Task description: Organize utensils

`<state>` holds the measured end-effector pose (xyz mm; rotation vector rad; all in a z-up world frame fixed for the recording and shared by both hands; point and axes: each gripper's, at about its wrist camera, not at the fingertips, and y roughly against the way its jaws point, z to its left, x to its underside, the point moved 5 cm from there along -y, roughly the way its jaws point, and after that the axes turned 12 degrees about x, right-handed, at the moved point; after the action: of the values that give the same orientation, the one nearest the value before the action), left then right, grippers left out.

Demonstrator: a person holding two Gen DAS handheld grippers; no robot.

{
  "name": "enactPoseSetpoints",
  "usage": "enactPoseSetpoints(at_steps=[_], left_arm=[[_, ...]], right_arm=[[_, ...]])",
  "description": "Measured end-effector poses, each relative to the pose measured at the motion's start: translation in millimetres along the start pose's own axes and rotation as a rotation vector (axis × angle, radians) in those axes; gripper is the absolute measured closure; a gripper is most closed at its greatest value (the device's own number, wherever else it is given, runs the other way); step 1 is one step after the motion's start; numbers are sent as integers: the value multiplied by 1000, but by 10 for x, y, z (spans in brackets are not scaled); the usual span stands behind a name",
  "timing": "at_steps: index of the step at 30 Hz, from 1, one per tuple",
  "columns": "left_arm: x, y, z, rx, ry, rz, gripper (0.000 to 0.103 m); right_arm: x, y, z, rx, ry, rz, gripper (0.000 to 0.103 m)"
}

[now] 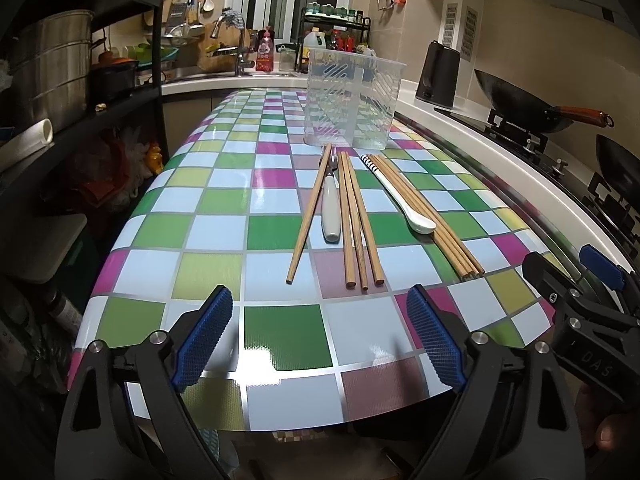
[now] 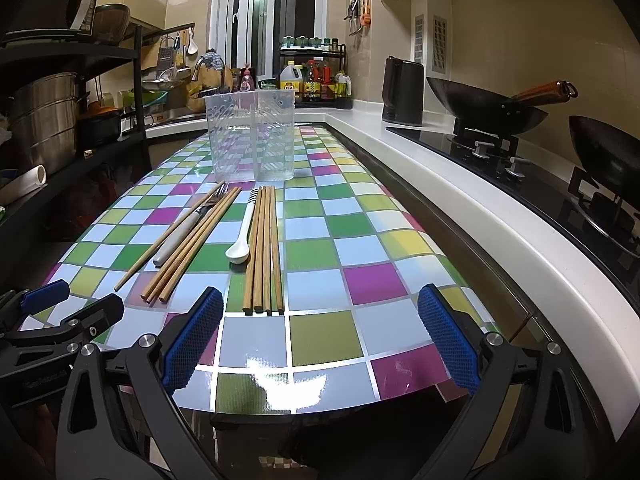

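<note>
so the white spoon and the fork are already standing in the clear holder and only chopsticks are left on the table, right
Not quite: the clear holder is empty. The white spoon and the fork lie on the table among the chopsticks, as the right wrist view shows.

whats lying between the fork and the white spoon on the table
Three wooden chopsticks lie side by side between the fork and the white spoon; the left wrist view shows it best.
</note>
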<state>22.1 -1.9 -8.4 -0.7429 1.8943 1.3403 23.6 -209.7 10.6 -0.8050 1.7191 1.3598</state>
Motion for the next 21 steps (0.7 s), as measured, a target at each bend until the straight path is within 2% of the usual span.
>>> enactPoseSetpoints(at_steps=[5,21], left_arm=[[-11,21,-66,-16,-34,-46,21],[3,-8,-92,-26,-38,-38,29]], right_arm=[[-36,5,-27,17,0,-16,8],[-20,-3,-9,-2,5,0,13]])
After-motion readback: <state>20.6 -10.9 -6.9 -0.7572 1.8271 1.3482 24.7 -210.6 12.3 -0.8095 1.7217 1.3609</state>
